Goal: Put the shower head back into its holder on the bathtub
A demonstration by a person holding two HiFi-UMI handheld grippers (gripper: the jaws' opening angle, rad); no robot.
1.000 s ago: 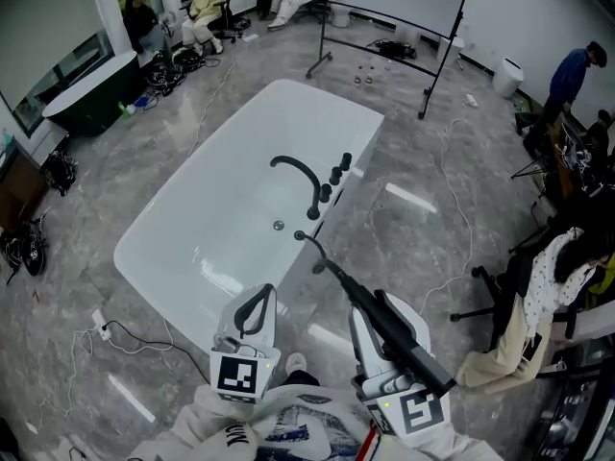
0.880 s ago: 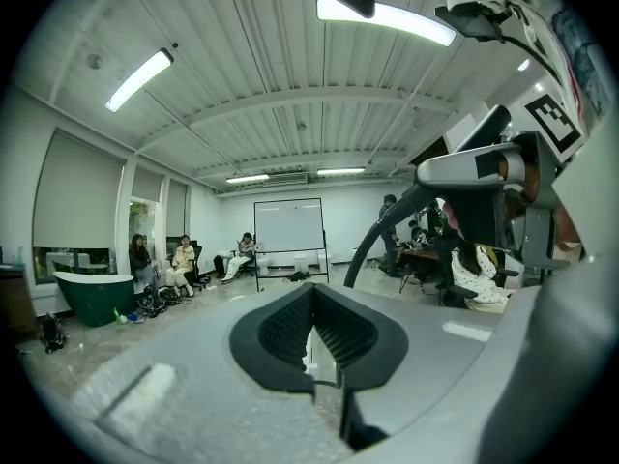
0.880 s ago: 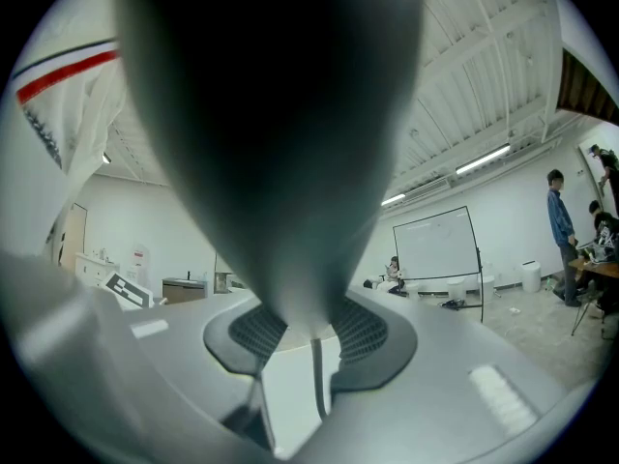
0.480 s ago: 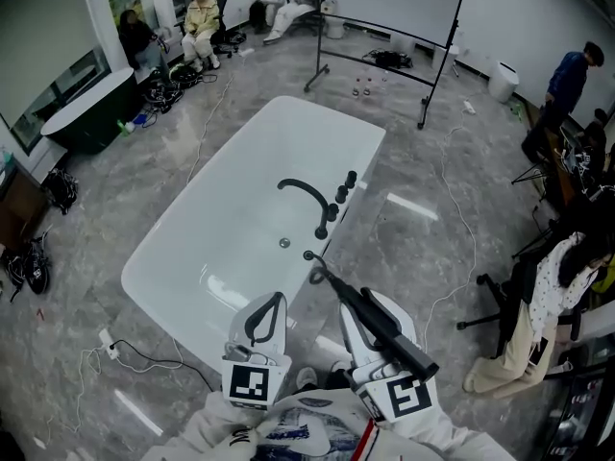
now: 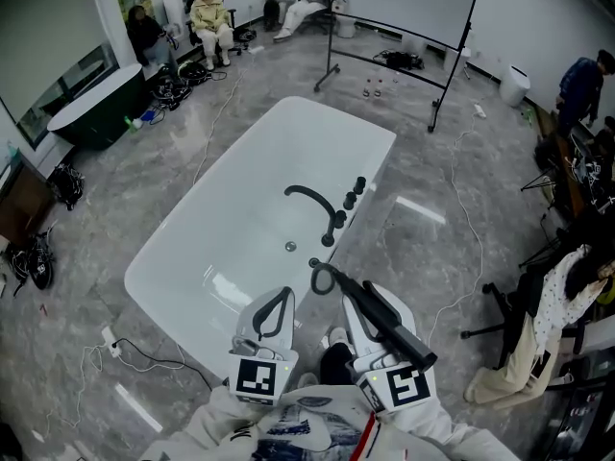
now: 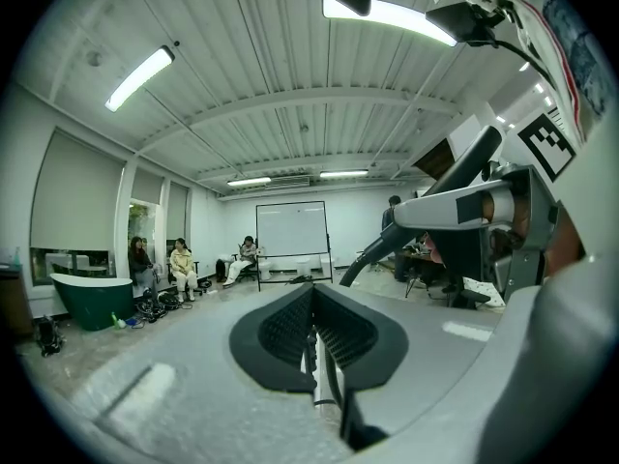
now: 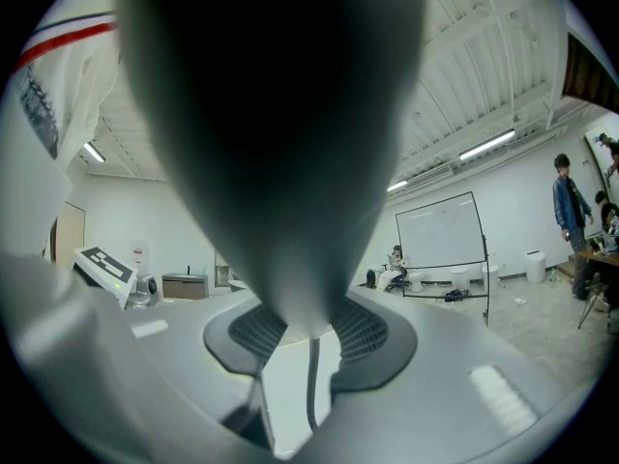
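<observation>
A white bathtub (image 5: 192, 248) lies ahead, with a black curved spout (image 5: 312, 198) and black knobs (image 5: 354, 190) on its right rim. A small black fitting (image 5: 313, 261) sits on that rim, nearer me. My right gripper (image 5: 357, 305) is shut on the long black shower head (image 5: 380, 320), whose head end hangs just short of the fitting. In the right gripper view the dark shower head (image 7: 280, 143) fills the space above the right gripper (image 7: 309, 332). My left gripper (image 5: 281, 296) is shut on nothing over the tub's near end, and the left gripper (image 6: 314, 334) shows its pads touching.
A whiteboard on a black stand (image 5: 404, 27) is beyond the tub. Several people sit at the back left (image 5: 207, 12), and others are at desks on the right (image 5: 581, 84). A dark green tub (image 5: 91, 104) stands at the left wall. Cables (image 5: 125, 349) trail on the grey floor.
Both grippers have moved forward toward the tub, the right one carrying the shower head. Its head end is now closer to the tub's right rim.
</observation>
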